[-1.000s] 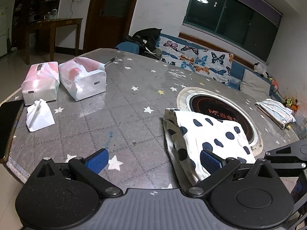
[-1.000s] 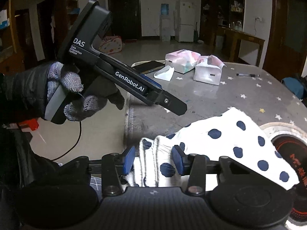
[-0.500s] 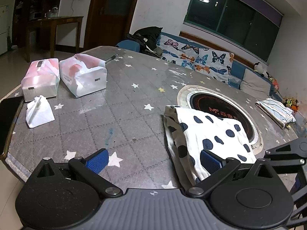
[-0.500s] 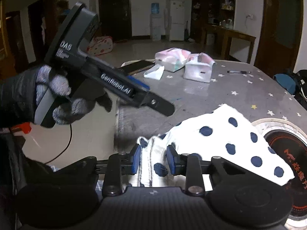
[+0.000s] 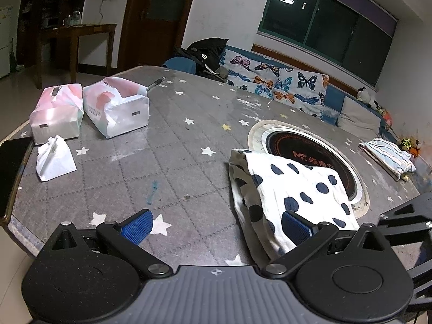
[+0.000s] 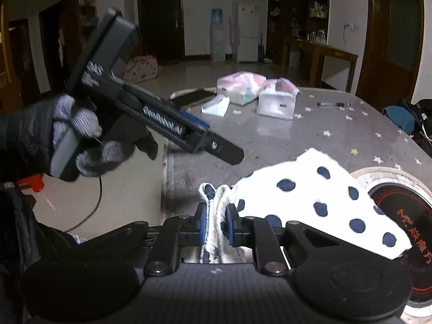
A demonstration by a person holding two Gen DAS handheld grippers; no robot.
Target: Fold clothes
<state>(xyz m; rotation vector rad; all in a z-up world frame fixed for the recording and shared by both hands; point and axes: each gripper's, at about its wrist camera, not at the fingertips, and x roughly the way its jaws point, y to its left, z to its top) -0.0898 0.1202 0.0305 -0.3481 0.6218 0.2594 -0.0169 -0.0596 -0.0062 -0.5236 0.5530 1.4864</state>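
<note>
A white garment with dark blue dots (image 5: 294, 186) lies folded on the grey star-patterned table (image 5: 172, 162), partly over a round inset burner (image 5: 318, 159). My left gripper (image 5: 216, 225) is open and empty above the table's near edge, its right pad (image 5: 295, 229) over the garment's near edge. My right gripper (image 6: 216, 224) is shut on the bunched near edge of the dotted garment (image 6: 324, 197). The left gripper (image 6: 199, 137) shows in the right wrist view, held by a gloved hand to the left of the garment.
Two tissue packs (image 5: 116, 106) (image 5: 56, 113) and a small white bag (image 5: 54, 159) stand at the table's far left. A dark phone (image 5: 10, 170) lies at the left edge. A folded striped cloth (image 5: 386, 156) lies at the far right. A pen (image 5: 155, 83) lies at the back.
My right gripper has closed from half open onto the garment's bunched edge. My left gripper has lifted and drawn back a little; it stays open.
</note>
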